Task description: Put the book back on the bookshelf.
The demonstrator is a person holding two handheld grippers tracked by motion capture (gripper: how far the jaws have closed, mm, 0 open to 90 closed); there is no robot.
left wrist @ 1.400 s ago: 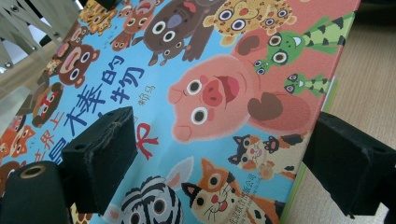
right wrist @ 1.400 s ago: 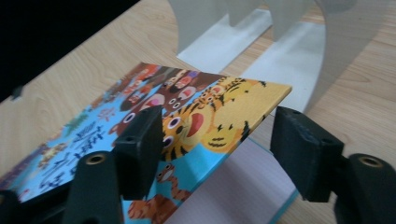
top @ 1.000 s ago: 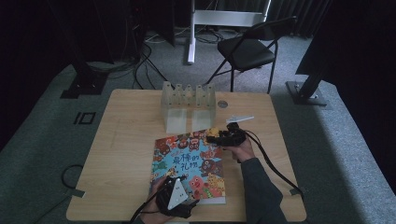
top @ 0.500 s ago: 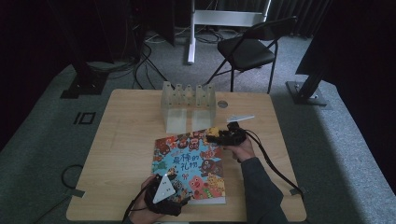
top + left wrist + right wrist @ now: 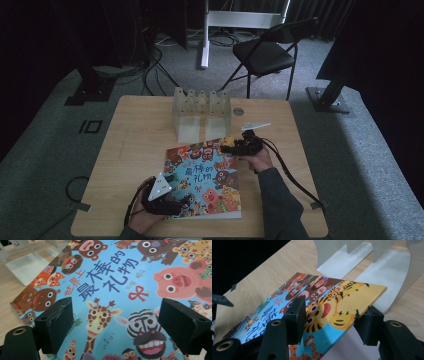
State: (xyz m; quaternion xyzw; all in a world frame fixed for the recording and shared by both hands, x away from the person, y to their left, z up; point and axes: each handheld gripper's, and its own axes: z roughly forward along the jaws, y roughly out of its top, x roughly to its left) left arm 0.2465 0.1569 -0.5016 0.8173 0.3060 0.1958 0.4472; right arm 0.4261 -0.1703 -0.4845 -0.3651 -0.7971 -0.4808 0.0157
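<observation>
A picture book (image 5: pixel 205 180) with a bright blue cover full of cartoon animals is seen on the wooden counter (image 5: pixel 130 150), toward the person's side. Behind it, near the far edge, a clear plastic rack (image 5: pixel 201 110) with upright dividers is stood.

The right claw (image 5: pixel 231 146) is held at the far right corner of the book. In the right gripper view, that corner of the book (image 5: pixel 329 307) is seen between the two black jaws, one jaw above the cover and one below it. The corner is lifted off the counter, so the book is tilted, with its near side lower. The jaws are closed on the book. The foot of the clear rack (image 5: pixel 362 262) is seen just beyond the raised corner.

The left claw (image 5: pixel 172 202) is held at the near left part of the book, low over the cover. In the left gripper view, its two black jaws are spread wide apart, and nothing is held between them. The cover (image 5: pixel 117 290) is seen below and between them, with a giraffe, a zebra, a pink pig and blue writing on it. The left jaw is seen over the book's left side, close to its edge. It cannot be told whether the jaws touch the cover.
</observation>
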